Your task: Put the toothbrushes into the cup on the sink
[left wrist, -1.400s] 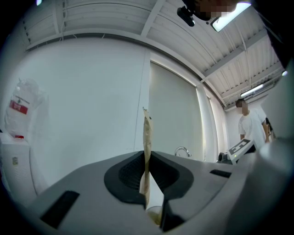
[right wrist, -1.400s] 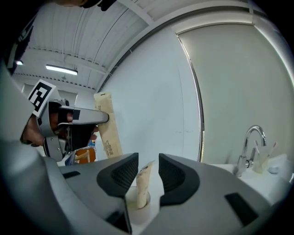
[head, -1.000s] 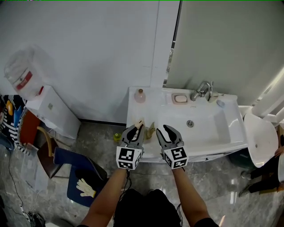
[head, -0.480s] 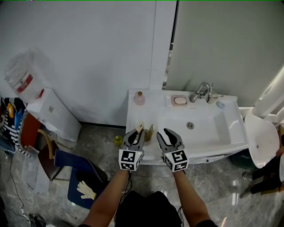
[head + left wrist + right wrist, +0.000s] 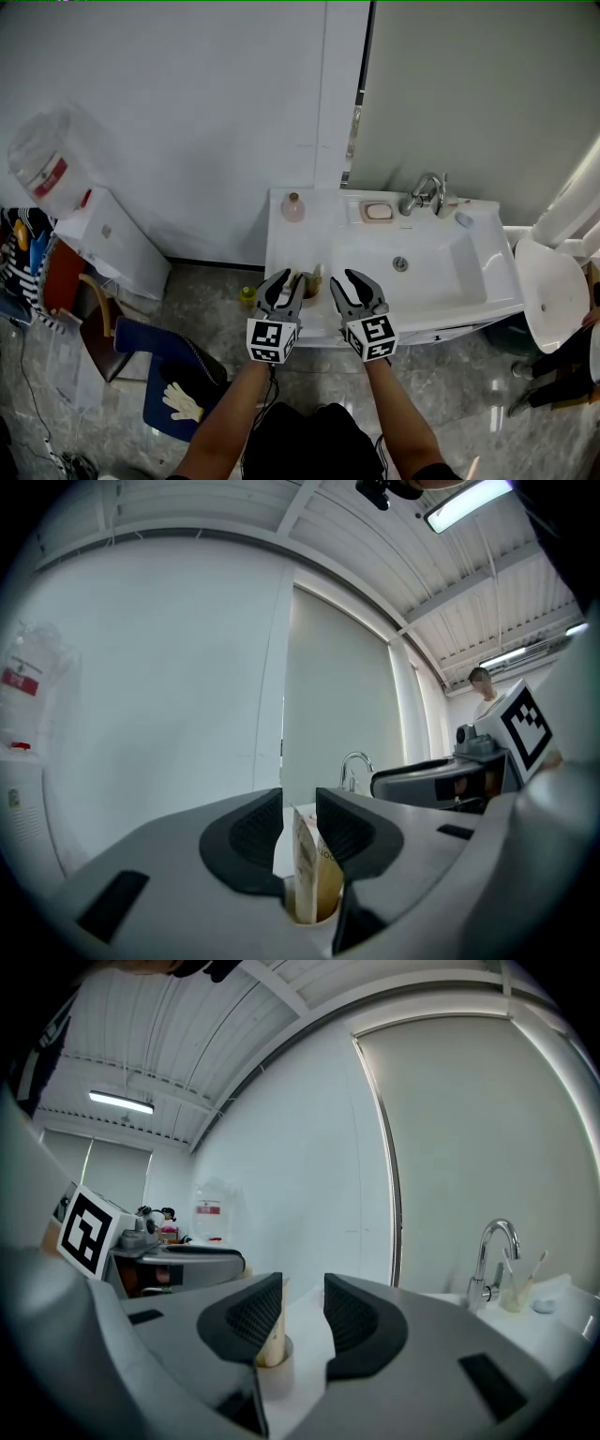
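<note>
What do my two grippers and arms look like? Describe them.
Both the left gripper and the right gripper are grey plastic shells with curved jaws lined with black ribbed pads. Each carries a white cube printed with black square markers. The forearms are uncovered; dark clothing shows only at the bottom of the head view.

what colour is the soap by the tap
Pale pink oval soap bar; head view shows it best.

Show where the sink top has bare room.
Bare: left ledge between small pink bottle and pale cup, and white basin. Crowded: back ledge with pink soap dish and chrome faucet; front-left corner, where left gripper and right gripper crowd the cup.
</note>
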Available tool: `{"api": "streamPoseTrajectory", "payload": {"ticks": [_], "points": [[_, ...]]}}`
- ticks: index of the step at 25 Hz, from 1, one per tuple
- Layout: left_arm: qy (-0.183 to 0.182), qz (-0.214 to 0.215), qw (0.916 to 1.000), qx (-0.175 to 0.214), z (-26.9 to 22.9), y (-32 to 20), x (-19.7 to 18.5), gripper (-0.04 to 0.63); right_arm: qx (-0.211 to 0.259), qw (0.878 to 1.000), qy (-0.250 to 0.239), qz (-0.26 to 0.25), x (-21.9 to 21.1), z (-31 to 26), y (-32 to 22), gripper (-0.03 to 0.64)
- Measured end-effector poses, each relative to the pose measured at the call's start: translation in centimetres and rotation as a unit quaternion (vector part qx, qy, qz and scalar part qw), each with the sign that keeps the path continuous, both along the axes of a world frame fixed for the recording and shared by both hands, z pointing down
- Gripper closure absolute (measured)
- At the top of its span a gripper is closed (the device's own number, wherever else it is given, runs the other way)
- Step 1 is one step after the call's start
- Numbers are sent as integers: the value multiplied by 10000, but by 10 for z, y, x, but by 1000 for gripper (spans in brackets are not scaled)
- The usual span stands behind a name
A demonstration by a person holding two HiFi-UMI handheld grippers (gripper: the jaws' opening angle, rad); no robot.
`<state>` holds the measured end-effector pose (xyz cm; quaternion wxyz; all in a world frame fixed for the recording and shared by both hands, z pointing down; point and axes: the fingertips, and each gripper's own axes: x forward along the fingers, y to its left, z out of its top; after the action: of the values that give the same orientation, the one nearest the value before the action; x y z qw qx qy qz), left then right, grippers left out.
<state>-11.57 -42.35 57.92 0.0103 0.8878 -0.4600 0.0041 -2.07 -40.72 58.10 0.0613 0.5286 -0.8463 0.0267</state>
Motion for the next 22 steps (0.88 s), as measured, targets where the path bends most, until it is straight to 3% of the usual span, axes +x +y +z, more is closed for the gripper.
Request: {"api": "streamPoseTrajectory", "payload": {"ticks": [22], "points": [[123,-155,9997,145,-37,5,-7,477,-76,9999,120,-84,-6,-13,-1,465]]}}
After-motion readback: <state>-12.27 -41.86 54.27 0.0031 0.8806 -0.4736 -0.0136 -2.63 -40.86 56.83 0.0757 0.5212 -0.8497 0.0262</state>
